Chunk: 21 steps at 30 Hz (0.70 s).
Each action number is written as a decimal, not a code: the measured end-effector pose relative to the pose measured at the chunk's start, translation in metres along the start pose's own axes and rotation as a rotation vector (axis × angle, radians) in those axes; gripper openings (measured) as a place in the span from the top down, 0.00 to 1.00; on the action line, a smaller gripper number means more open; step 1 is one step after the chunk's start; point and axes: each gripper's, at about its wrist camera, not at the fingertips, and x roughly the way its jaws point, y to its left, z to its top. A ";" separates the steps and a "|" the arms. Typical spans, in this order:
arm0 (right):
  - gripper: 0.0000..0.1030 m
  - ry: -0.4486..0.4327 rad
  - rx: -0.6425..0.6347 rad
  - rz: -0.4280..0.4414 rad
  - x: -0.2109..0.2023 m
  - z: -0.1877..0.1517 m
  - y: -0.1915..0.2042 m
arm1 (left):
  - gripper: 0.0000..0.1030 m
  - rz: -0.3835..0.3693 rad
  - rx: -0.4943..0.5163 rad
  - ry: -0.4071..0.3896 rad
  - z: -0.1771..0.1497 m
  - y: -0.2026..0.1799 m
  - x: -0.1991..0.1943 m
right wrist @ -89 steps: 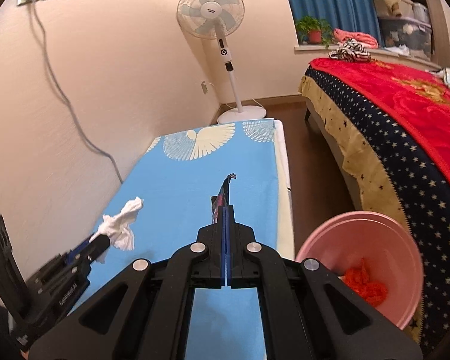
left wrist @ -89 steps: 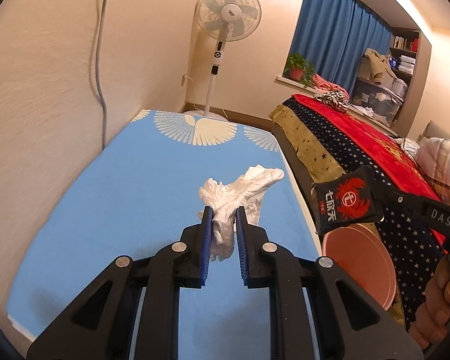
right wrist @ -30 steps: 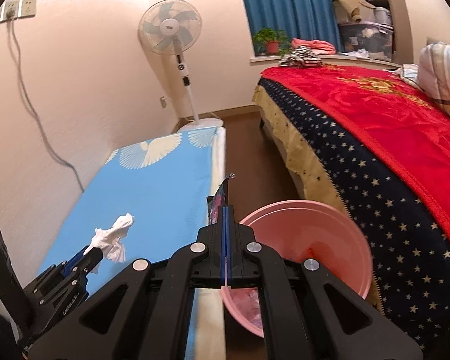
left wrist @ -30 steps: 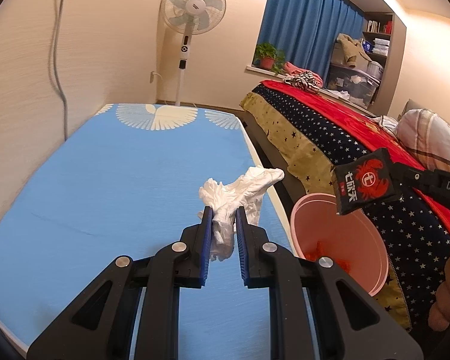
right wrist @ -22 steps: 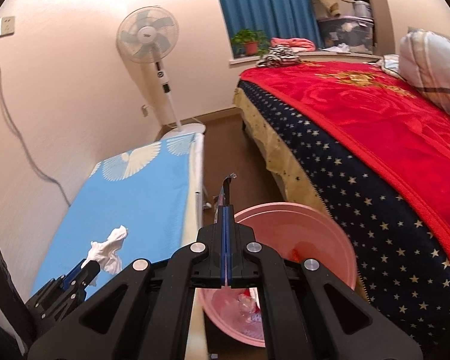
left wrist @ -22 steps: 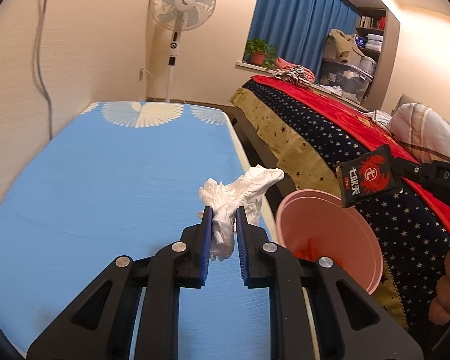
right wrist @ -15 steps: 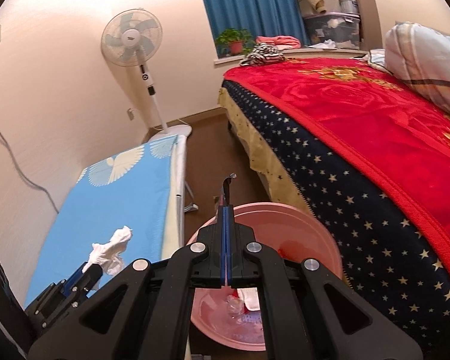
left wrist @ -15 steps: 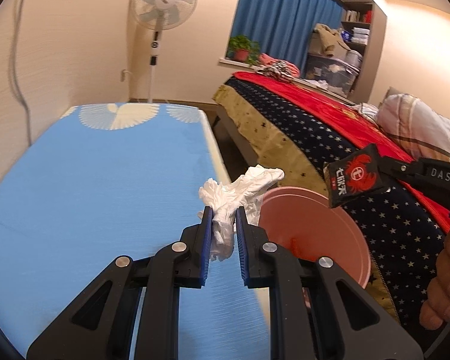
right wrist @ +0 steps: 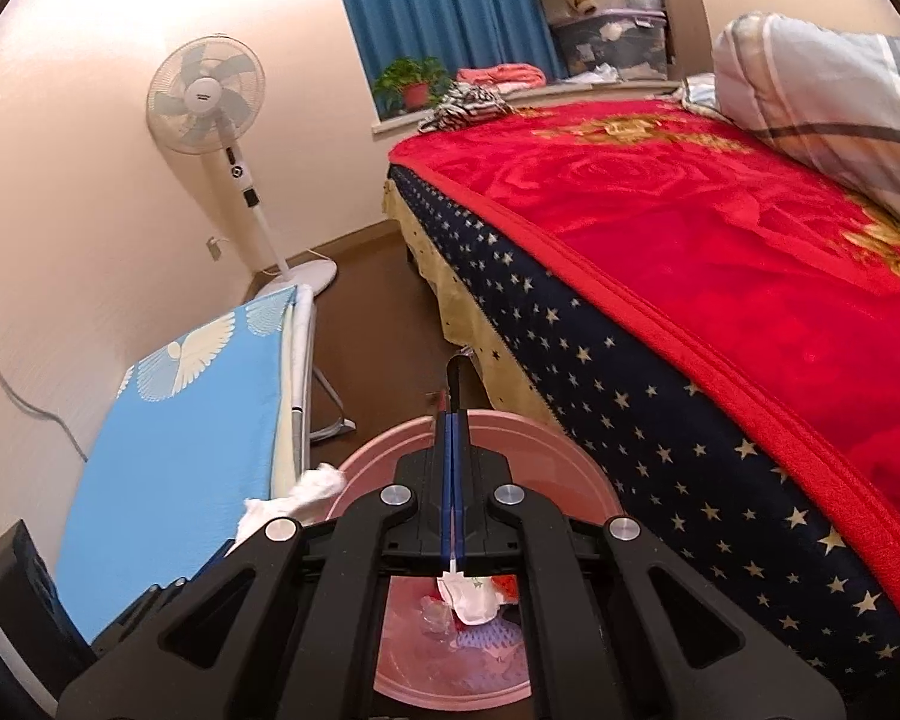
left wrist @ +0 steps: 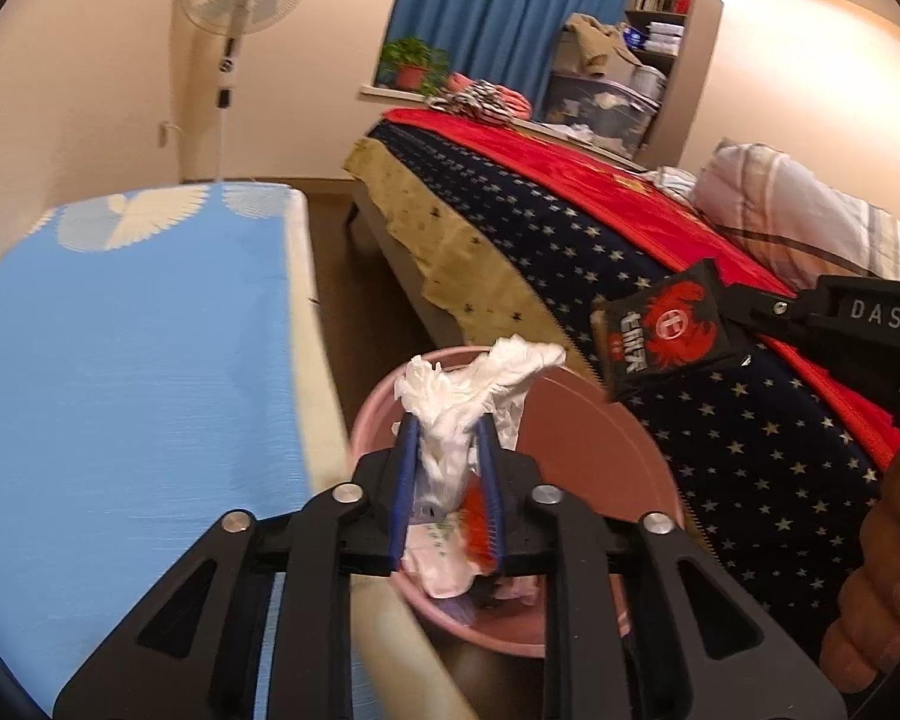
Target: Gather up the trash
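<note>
My left gripper (left wrist: 447, 429) hangs over the pink bin (left wrist: 594, 444), and its jaws are opening. A crumpled white tissue (left wrist: 480, 381) still stands between the blue pads, with small gaps at its sides. My right gripper (right wrist: 453, 420) is shut on a black wrapper with a red print (left wrist: 660, 330), seen edge-on as the wrapper (right wrist: 455, 381) in its own view. It hovers above the pink bin (right wrist: 594, 483). In the right wrist view, the tissue (right wrist: 306, 492) and left gripper (right wrist: 222, 558) sit at the bin's left rim.
The bin holds white and red scraps (right wrist: 474, 597). A blue-covered board (left wrist: 126, 360) lies to the left. To the right a bed with a red and starred blanket (right wrist: 690, 276) stands close to the bin. A standing fan (right wrist: 207, 102) is at the far wall.
Both grippers swung right, from above the blue board to over the pink bin. The left jaws have widened around the tissue. The right one still holds the wrapper.
</note>
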 end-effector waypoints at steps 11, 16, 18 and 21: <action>0.44 -0.015 0.031 -0.027 -0.012 -0.001 -0.003 | 0.40 0.032 0.009 -0.044 0.001 0.014 -0.031; 0.19 -0.054 0.033 -0.008 -0.032 -0.005 0.003 | 0.23 0.084 0.058 -0.112 -0.003 0.023 -0.075; 0.15 -0.049 0.015 0.009 -0.041 -0.011 0.012 | 0.16 0.114 0.061 -0.140 -0.003 0.030 -0.093; 0.11 -0.067 -0.053 0.022 -0.056 -0.023 0.029 | 0.09 0.151 0.051 -0.170 -0.006 0.036 -0.120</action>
